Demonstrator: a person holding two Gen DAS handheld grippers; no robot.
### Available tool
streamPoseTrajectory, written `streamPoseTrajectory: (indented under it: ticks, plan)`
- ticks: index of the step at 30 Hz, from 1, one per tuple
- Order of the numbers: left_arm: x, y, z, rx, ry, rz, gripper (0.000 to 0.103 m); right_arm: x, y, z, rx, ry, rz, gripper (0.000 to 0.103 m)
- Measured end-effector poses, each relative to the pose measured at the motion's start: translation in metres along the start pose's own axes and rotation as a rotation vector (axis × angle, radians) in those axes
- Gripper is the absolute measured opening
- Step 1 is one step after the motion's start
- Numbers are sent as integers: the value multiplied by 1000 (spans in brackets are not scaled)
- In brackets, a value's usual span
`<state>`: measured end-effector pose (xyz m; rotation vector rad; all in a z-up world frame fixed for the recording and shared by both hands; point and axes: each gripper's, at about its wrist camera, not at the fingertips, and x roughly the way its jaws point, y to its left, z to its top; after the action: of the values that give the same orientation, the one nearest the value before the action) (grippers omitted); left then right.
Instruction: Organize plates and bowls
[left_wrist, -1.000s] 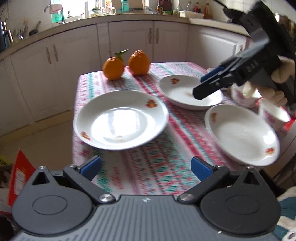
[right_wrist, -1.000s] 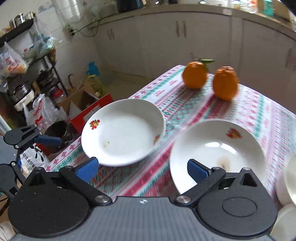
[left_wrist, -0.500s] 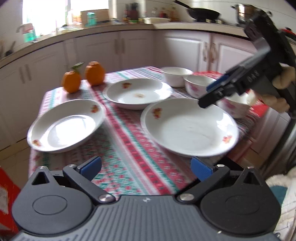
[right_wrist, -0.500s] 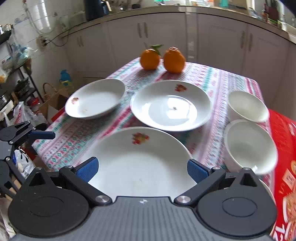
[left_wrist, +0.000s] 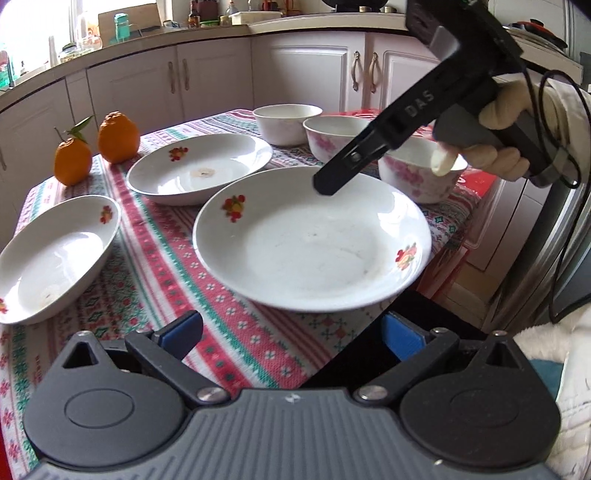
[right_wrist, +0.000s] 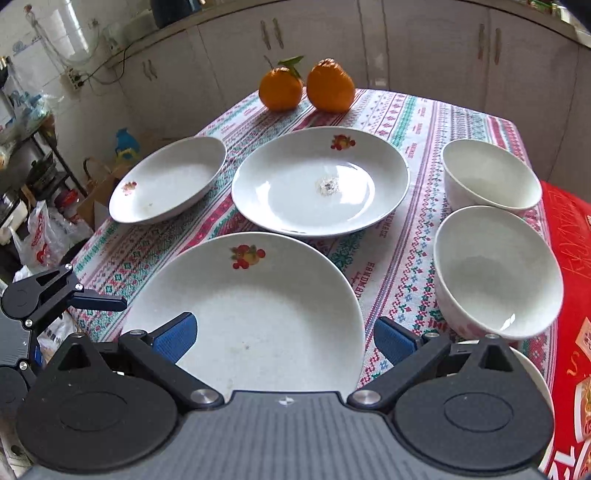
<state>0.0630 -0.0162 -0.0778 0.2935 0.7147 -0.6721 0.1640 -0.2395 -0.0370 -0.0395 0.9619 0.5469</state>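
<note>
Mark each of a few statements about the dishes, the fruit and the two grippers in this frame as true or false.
1. Three plates lie on the tablecloth. True: near plate, middle plate, far-left plate.
2. The plates are already stacked. False: each lies apart on the cloth.
3. Two oranges stand at the far end of the table. True.
4. The right gripper is shut on the near plate. False: its jaws stand open over that plate.
5. The left gripper holds a bowl. False: it is open and empty; the bowls stand on the table.
</note>
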Motion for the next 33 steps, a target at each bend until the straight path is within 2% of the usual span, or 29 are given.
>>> streamPoseTrajectory:
  ticks: [11,17,21,33]
  plan:
    - [12,-4,5,2,-1,-31,102,23,-11,10,-12,68,-6,95]
    - [14,-3,8,5,-7,-47,101,32,-17,17,-5,108,8,80]
    - [13,-3,9,8,-9,-56,100,32,-18,19,-7,121,29,76]
    - [6,5,8,15,2,-54,100,32,-11,26,3,136,54,76]
